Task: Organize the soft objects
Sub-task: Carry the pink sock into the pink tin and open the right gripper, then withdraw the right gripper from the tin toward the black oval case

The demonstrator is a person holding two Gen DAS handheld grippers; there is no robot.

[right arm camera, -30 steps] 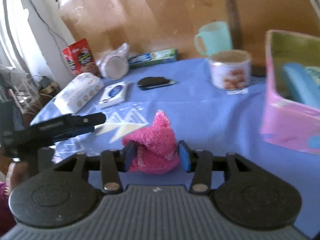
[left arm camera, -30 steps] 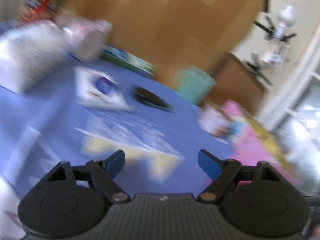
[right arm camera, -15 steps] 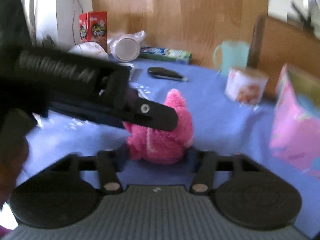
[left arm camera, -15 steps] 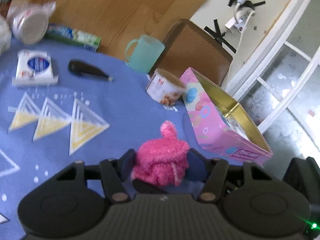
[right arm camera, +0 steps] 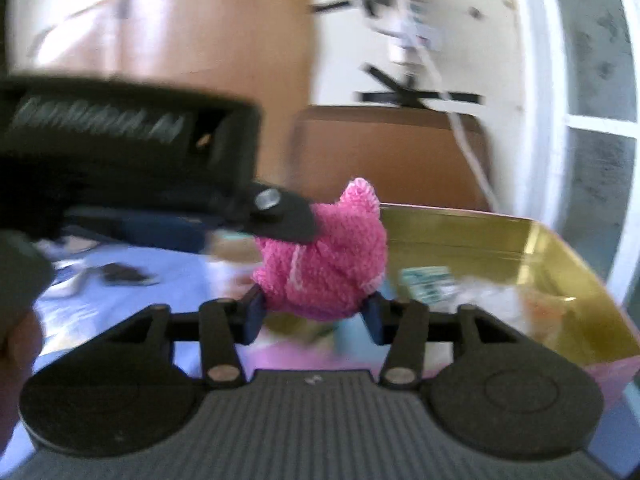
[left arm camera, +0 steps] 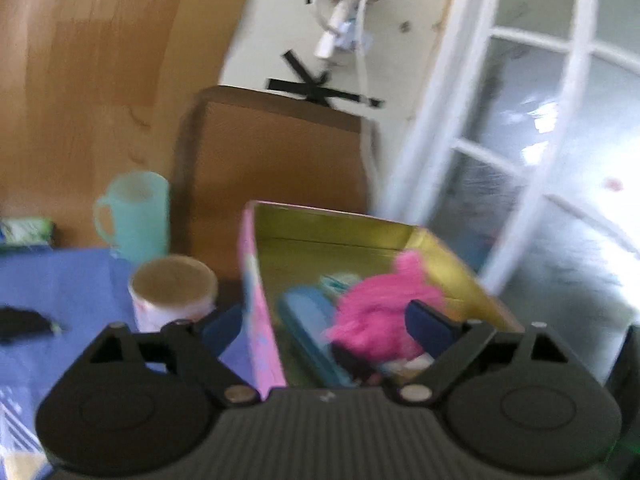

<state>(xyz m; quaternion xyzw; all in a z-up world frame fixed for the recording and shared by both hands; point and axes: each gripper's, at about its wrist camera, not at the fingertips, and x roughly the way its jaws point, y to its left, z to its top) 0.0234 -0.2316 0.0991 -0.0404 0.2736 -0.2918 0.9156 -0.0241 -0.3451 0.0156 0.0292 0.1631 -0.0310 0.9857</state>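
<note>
The pink knitted toy (right arm camera: pixel 324 256) sits upright between the fingers of the right gripper (right arm camera: pixel 314 318), its small pointed tip aimed at the ceiling and its wider body low between the pads, which press on its two sides. It hangs over the near rim of the open pink box (left arm camera: pixel 256 320), whose gold inside holds a blue object (left arm camera: pixel 308 328) and some pale packets, blurred. In the left wrist view the left gripper (left arm camera: pixel 326 322) stands wide apart, its jaws having just been opening; the toy (left arm camera: pixel 380 320) shows between them, close to the right-hand pad, but blur hides whether it touches. One left finger straddles the outside of the box wall. The table wears a blue cloth (left arm camera: pixel 60 280). On it stand a round paper tub (left arm camera: pixel 172 292) just beside the box, a mint mug (left arm camera: pixel 134 216) behind, and a dark flat thing (left arm camera: pixel 24 322) at the left edge. Behind are a brown chair back (left arm camera: pixel 276 168), wood panelling, a cream wall with black tape and a white glazed door (left arm camera: pixel 532 160)
</note>
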